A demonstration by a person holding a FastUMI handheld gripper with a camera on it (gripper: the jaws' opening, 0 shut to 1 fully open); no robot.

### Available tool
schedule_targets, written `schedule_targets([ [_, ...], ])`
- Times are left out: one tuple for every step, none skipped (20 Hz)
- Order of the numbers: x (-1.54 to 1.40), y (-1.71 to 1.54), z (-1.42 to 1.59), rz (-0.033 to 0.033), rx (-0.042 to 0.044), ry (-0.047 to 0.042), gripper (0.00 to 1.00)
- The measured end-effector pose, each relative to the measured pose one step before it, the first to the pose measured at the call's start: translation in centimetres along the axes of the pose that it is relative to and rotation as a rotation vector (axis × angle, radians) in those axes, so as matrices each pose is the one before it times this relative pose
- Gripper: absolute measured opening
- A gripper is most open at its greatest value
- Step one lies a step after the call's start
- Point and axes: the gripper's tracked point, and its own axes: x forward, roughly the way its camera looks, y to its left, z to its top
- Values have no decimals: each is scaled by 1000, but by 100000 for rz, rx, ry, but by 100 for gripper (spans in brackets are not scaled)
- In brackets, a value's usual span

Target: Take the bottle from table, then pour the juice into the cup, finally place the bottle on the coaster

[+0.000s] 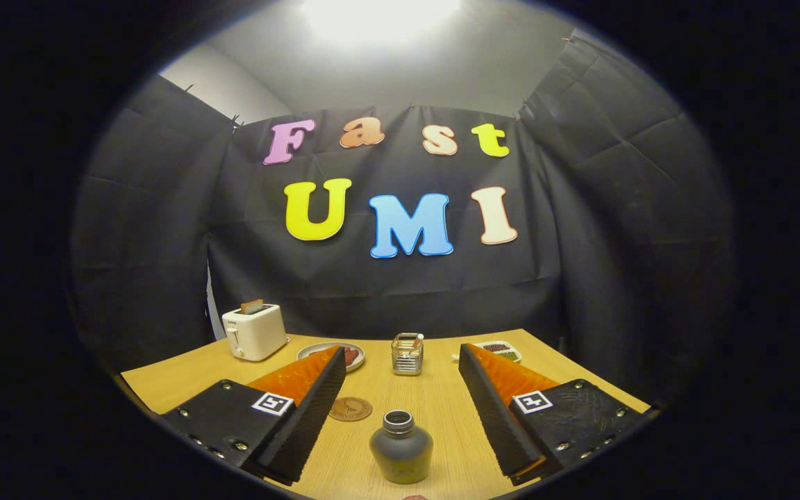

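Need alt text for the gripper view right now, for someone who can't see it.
The gripper is open, its fingers either side of a dark open-necked bottle standing on the wooden table. A round coaster lies just beyond, with a toaster further back.

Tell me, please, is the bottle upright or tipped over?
Upright: the bottle stands on its base on the table, open neck upward, between the open tongs.

One bottle [401, 446], one coaster [350, 409], one toaster [255, 332], one cup [407, 353], two plates [331, 351] [501, 349], one table [442, 406].
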Motion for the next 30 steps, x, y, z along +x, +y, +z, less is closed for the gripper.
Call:
schedule_targets([
  [154, 90, -852, 781, 67, 1867, 99],
  [51, 117, -777, 719, -109, 1609, 99],
  [12, -49, -674, 70, -440, 1558, 99],
  [43, -53, -846, 252, -427, 1338, 99],
  [4, 4, -644, 183, -342, 1387, 99],
  [54, 32, -826, 493, -477, 1594, 99],
  [130, 121, -454, 724, -169, 1083, 99],
  [152, 36, -700, 741, 19, 1427, 99],
  [138, -41, -462, 288, -49, 861, 99],
  [153, -155, -550, 48, -75, 947, 99],
  [120, -126, -450, -39, 41, 790, 99],
  [68, -6, -497, -58, 98, 918, 99],
  [168, -23, -441, 197, 150, 848, 99],
  [208, 122, -473, 308, -32, 737, 99],
  [109, 111, -444, 433, -286, 941, 99],
  [182, -30, -765, 161, -747, 1281, 100],
  [160, 53, -601, 412, -956, 1186, 99],
  [117, 106, -614, 326, -864, 1018, 99],
  [209, 48, -607, 335, -922, 1287, 99],
  [78, 49, -589, 208, -357, 1071, 100],
  [181, -44, -532, 56, -6, 1201, 99],
  [97, -13, -540, -131, 210, 881, 99],
  [216, -90, -397, -560, 20, 961, 99],
  [211, -47, -576, -379, -1, 1152, 100],
  [128, -20, -428, 5, 130, 1059, 100],
  [66, 107, -430, 82, 175, 919, 100],
  [146, -32, -351, -27, 162, 915, 100],
  [76, 42, -395, 92, 134, 1001, 100],
  [170, 180, -256, 322, 110, 894, 100],
  [109, 47, -280, 140, -124, 648, 100],
])
